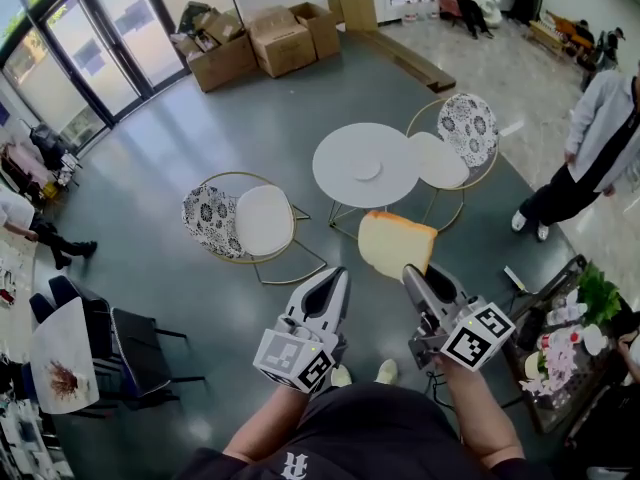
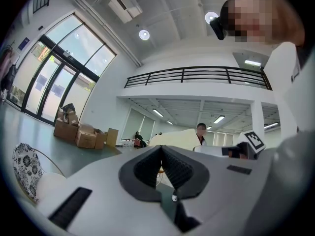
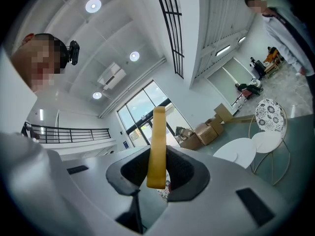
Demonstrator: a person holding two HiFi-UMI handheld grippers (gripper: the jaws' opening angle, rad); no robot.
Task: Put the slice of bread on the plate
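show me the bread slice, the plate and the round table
bread slice [image 1: 397,245], head view, middle of its flat face
plate [image 1: 367,169], head view, its bare middle
round table [image 1: 338,183], head view, bare top beside the plate

Round white table [image 1: 340,190] at frame centre, standing on grey-green floor [image 1: 170,158]. Small white plate [image 1: 366,169] lies near tabletop's middle. Two gold-framed chairs on floor flank table: one at lower left [image 1: 262,220], one just beside upper-right edge [image 1: 440,158]. Cardboard boxes [image 1: 280,40] sit on floor at top of frame. Dark chairs [image 1: 140,353] at lower left.
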